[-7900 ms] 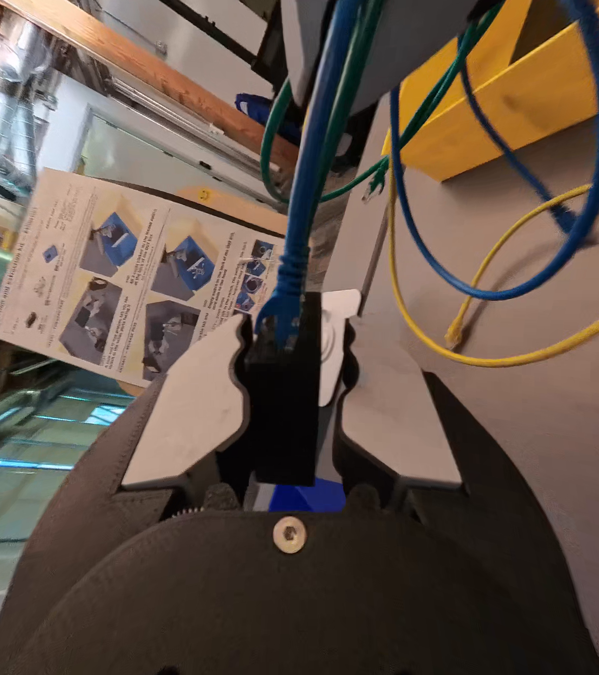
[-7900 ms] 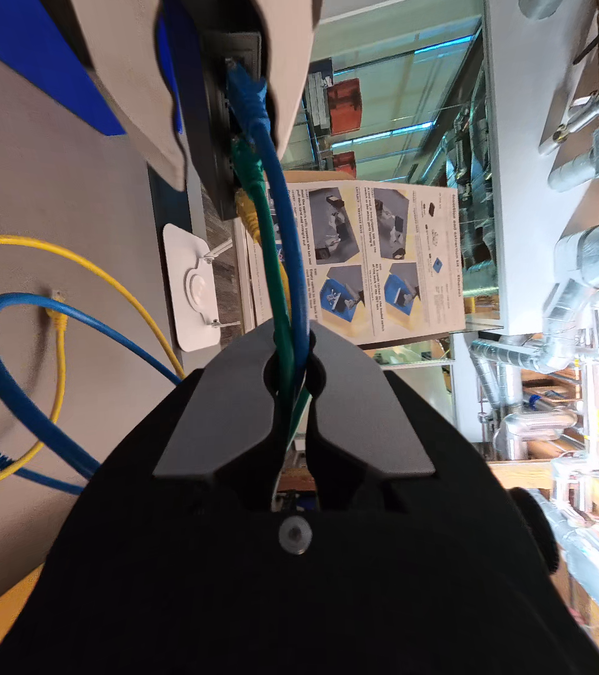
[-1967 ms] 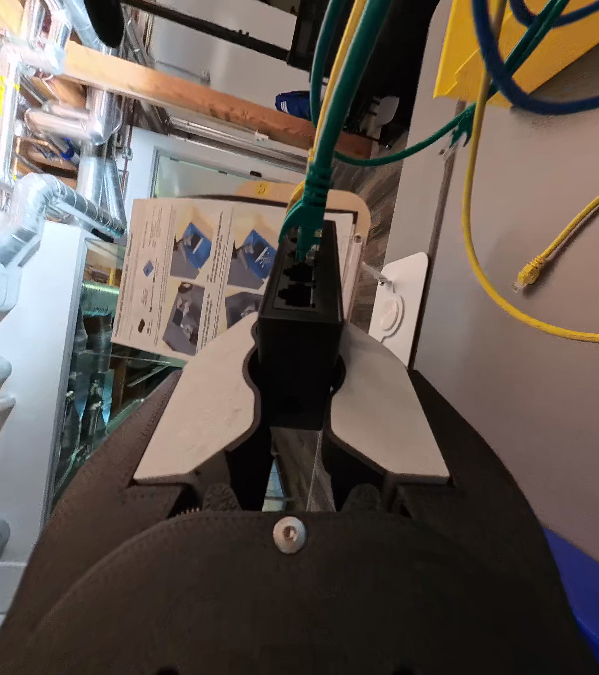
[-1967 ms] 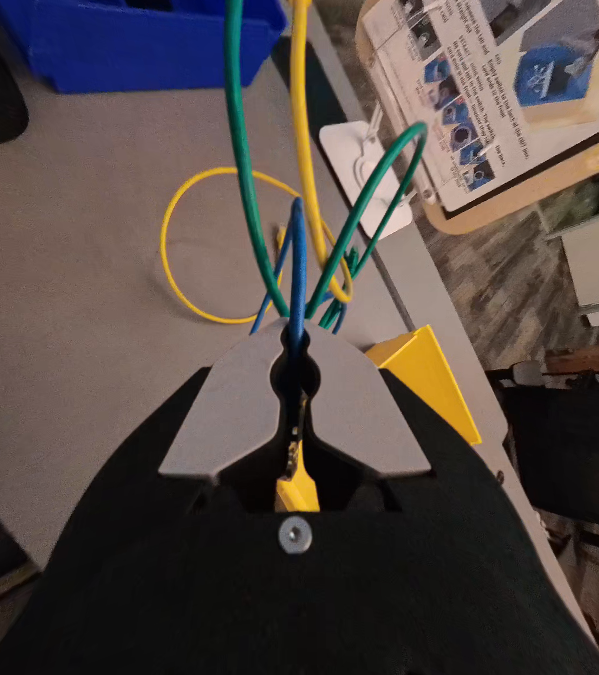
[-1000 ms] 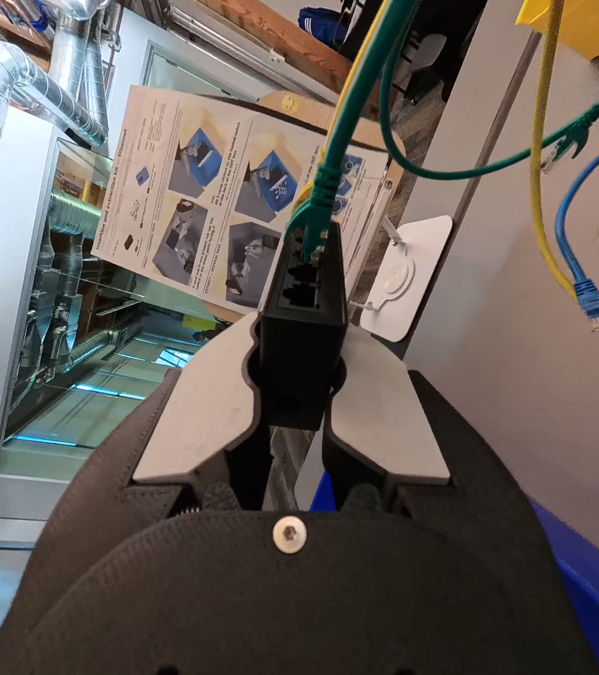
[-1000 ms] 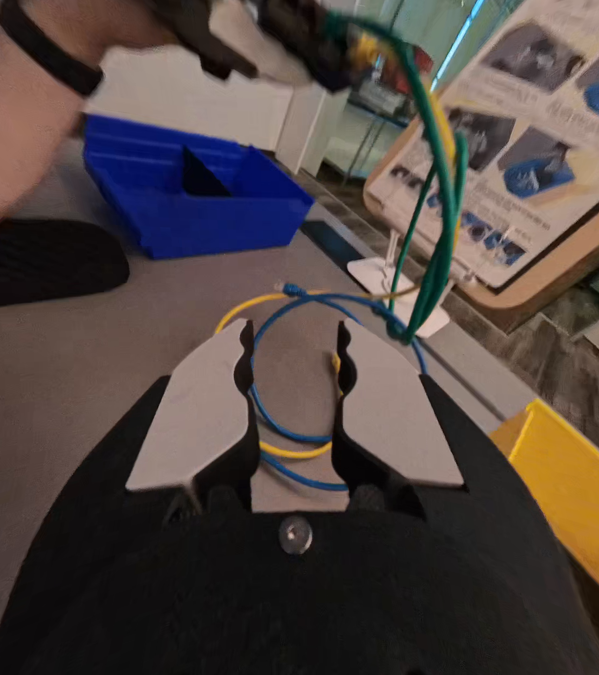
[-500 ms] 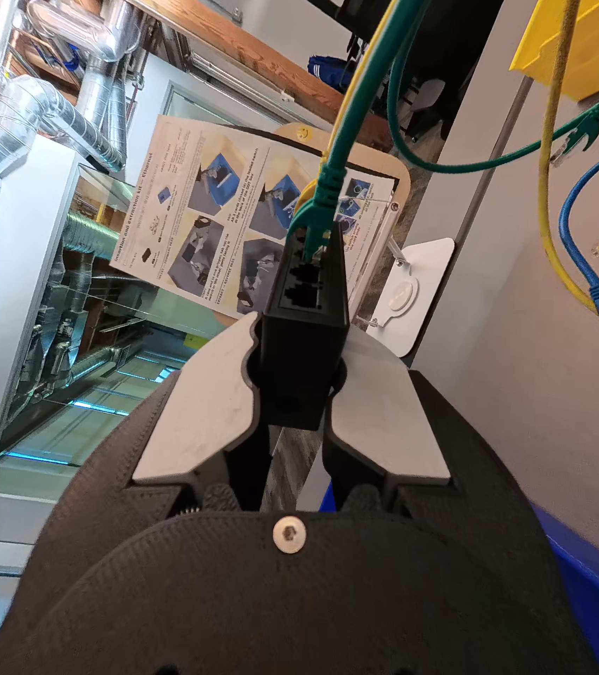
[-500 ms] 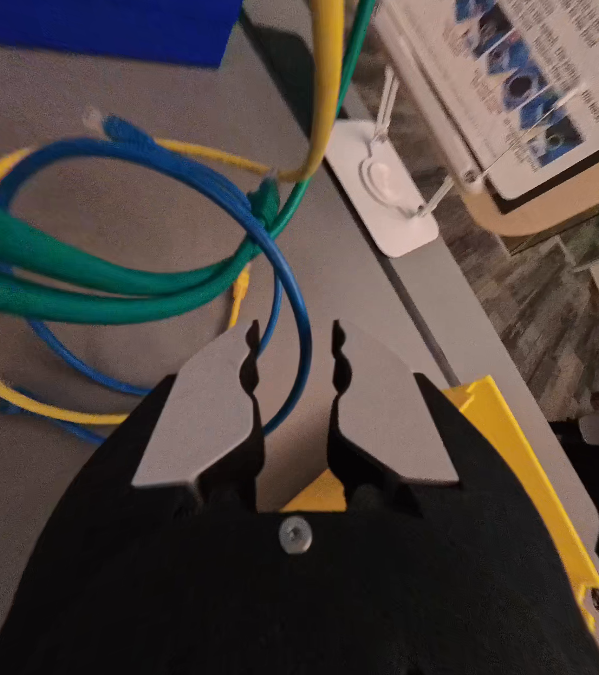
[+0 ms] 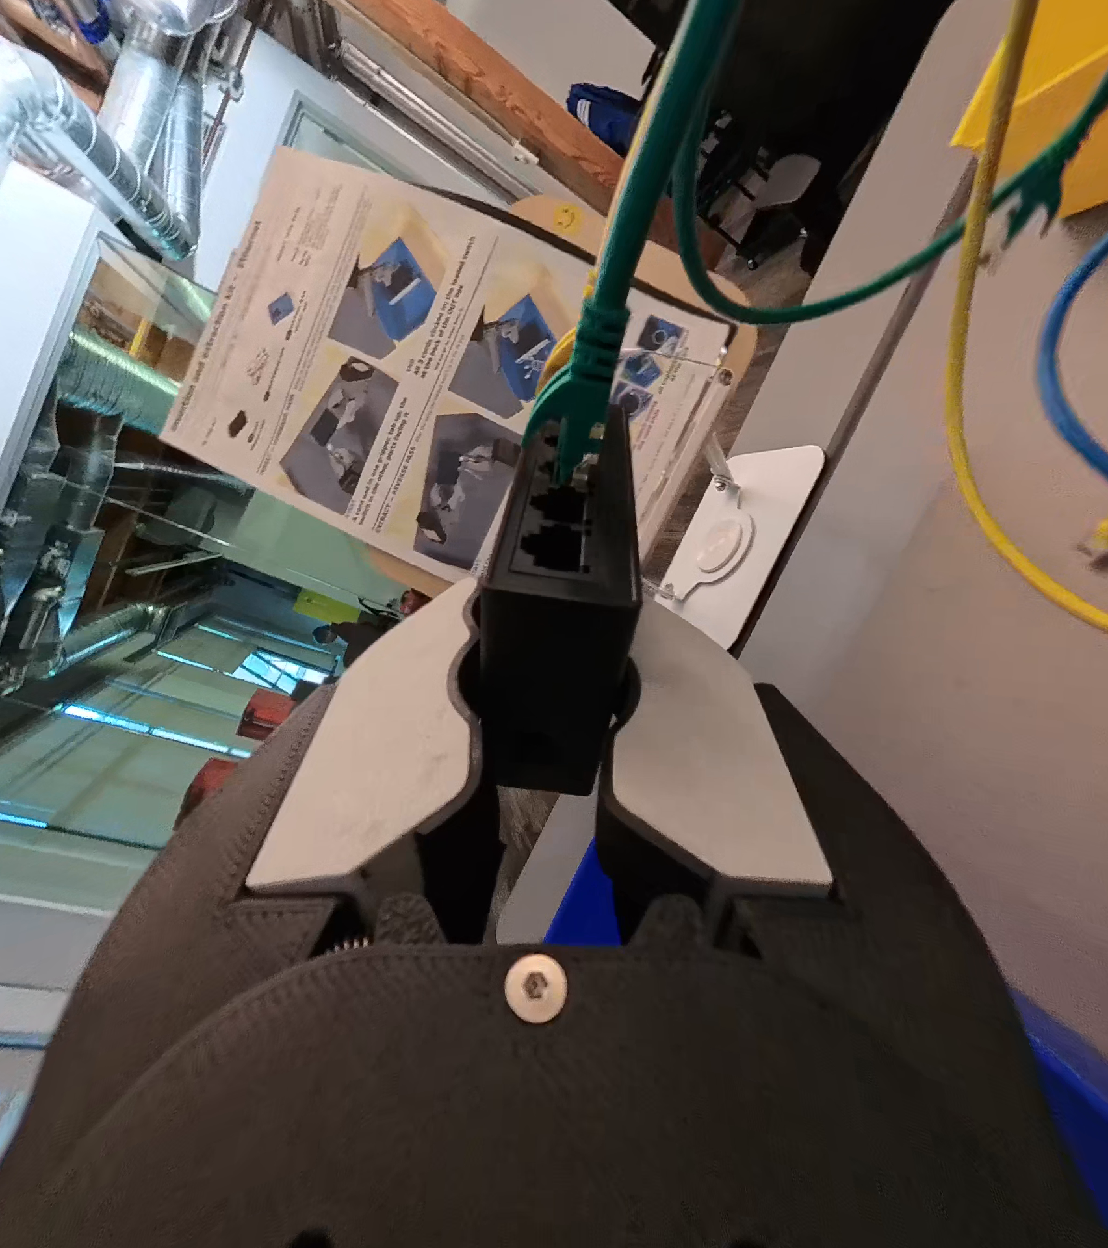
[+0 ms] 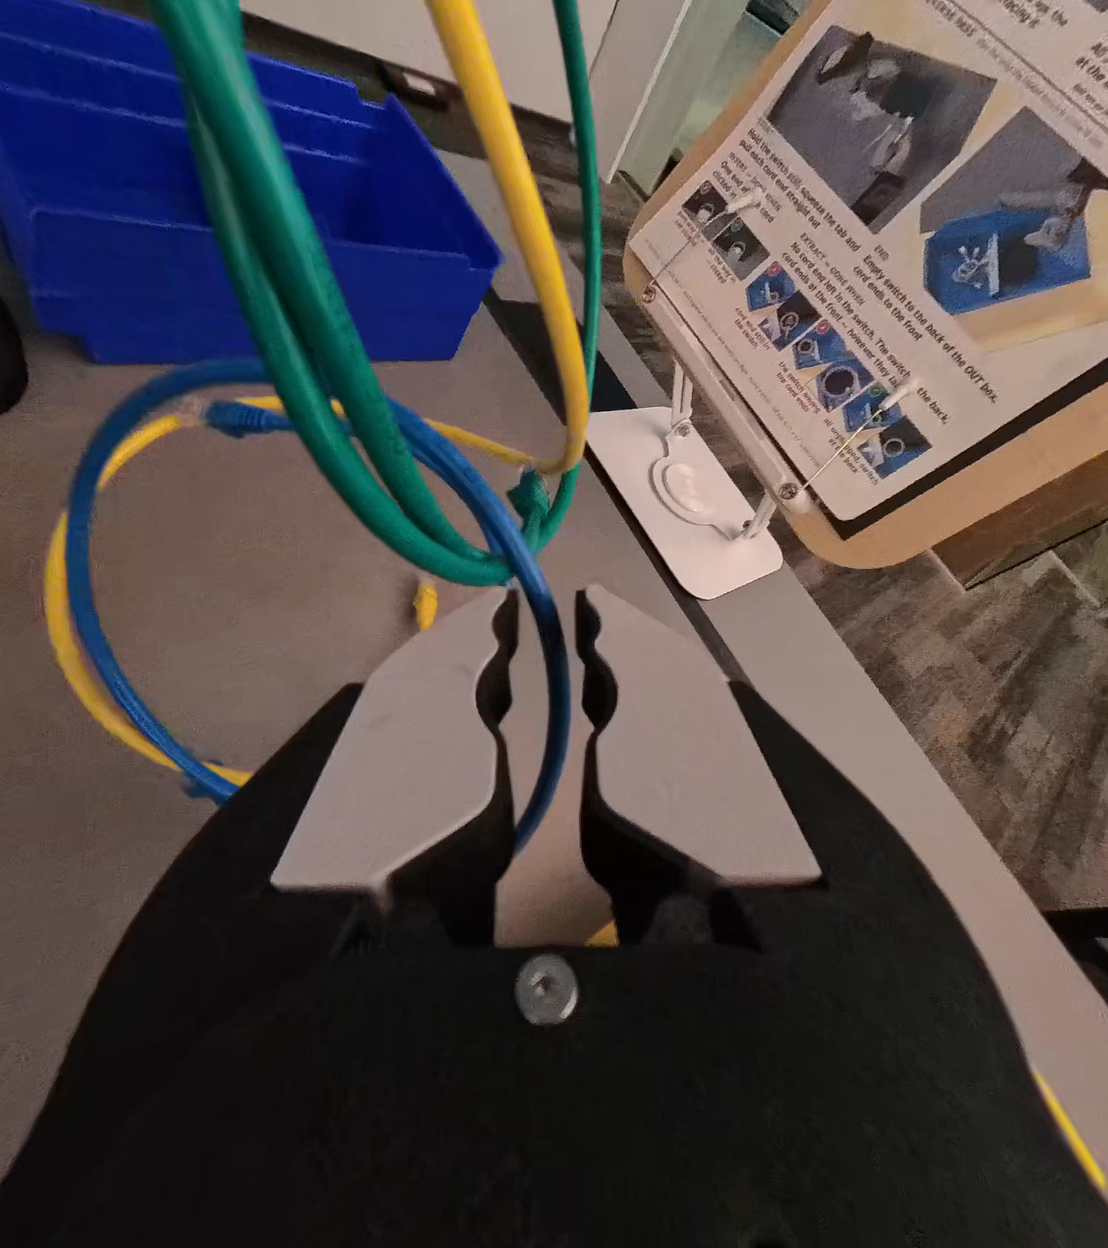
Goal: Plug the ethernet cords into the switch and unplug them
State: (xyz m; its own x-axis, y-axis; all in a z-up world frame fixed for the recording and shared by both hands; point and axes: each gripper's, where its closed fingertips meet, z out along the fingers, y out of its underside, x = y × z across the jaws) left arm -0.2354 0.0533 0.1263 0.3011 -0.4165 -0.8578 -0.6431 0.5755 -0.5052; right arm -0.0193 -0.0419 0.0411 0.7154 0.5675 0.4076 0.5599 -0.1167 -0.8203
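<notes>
My left gripper (image 9: 554, 608) is shut on the black switch (image 9: 558, 675) and holds it above the grey table. A green cord (image 9: 612, 270) is plugged into a far port, with a yellow plug (image 9: 554, 358) just behind it. The two nearest ports (image 9: 551, 540) are empty. My right gripper (image 10: 545, 598) is open with a narrow gap, low over the table. The loose blue cord (image 10: 554, 709) lies on the table and shows through that gap. Its plug (image 10: 240, 415) lies at the left. Green cords (image 10: 308, 338) and a yellow cord (image 10: 517, 202) hang down ahead.
A blue bin (image 10: 200, 202) stands at the far left of the table (image 10: 233, 641). A picture board (image 10: 909, 236) on a white stand base (image 10: 686, 500) is at the table's right edge. A yellow bin (image 9: 1077, 121) sits farther along. Loose yellow (image 10: 426, 601) and green (image 10: 531, 500) plugs lie near the cords. My hands' fingertips stand some 25 cm from each other.
The blue cord is out of the switch and out of my right gripper, and lies on the table. My right gripper has narrowed its gap and now straddles that cord. My left gripper still holds the switch.
</notes>
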